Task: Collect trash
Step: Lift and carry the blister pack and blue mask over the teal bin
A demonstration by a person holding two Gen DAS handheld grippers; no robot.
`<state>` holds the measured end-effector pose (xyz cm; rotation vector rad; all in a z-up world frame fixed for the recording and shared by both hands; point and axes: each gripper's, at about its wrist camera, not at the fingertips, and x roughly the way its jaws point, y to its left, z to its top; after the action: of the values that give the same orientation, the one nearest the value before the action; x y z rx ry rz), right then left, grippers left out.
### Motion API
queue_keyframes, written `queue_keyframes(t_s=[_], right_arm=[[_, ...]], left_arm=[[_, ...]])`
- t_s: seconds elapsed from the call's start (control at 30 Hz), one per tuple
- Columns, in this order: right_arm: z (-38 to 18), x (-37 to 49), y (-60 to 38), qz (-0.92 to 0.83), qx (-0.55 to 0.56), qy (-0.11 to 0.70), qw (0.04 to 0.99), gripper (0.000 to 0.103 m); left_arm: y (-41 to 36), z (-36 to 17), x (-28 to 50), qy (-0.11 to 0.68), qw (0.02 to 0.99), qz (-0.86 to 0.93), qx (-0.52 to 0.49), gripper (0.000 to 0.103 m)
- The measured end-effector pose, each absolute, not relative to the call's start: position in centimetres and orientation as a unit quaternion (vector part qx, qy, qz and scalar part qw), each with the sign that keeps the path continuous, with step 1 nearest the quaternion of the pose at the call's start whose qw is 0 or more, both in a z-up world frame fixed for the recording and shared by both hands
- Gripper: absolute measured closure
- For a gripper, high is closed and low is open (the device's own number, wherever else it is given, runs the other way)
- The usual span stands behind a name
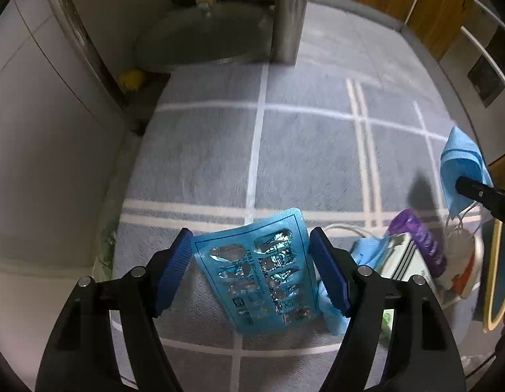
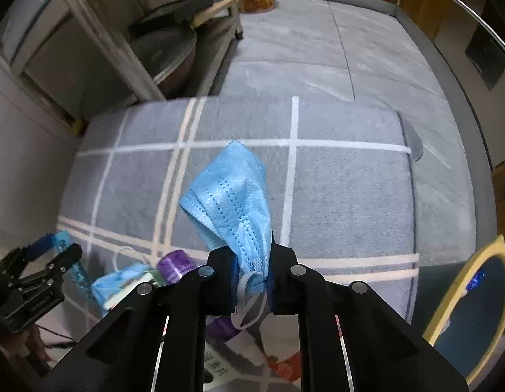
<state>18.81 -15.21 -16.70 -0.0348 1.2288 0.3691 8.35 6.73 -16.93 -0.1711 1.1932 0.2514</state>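
My left gripper [image 1: 250,254] is open, its blue pads on either side of a blue blister pack [image 1: 268,271] that lies tilted on the grey checked cloth [image 1: 301,156]; whether a pad touches the pack I cannot tell. My right gripper [image 2: 252,274] is shut on a blue face mask [image 2: 232,196], held up above the cloth [image 2: 350,202]; the mask's ear loop hangs below the fingers. The mask also shows in the left wrist view [image 1: 461,170] at the far right. The left gripper shows in the right wrist view [image 2: 61,251] at the lower left.
A purple roll [image 1: 422,238], a second blue mask [image 1: 370,251] and white packaging [image 1: 461,261] lie right of the blister pack. A yellow-rimmed bin [image 2: 474,307] stands at the lower right. A metal rack [image 2: 128,49] with a pan stands beyond the cloth, white cabinets to the left.
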Motion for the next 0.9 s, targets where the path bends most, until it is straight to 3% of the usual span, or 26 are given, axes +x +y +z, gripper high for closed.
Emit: queue_keyframes(t_s=[0.3, 0.6, 0.9], right_arm=[[-12.7, 17.3, -17.8, 0.168, 0.025, 0.538, 0.826, 0.089], [-10.9, 15.5, -18.8, 0.168, 0.023, 0.518, 0.838, 0.089], [-10.1, 13.6, -18.6, 0.168, 0.022, 0.514, 0.841, 0.089]], left_arm=[[6.7, -12.6, 7.1, 0.500, 0.856, 0.128, -0.031, 0.031], [5.7, -7.9, 5.2, 0.419, 0.901, 0.101, -0.049, 0.030], [4.1, -6.7, 4.3, 0.396, 0.915, 0.071, -0.030, 0.030]])
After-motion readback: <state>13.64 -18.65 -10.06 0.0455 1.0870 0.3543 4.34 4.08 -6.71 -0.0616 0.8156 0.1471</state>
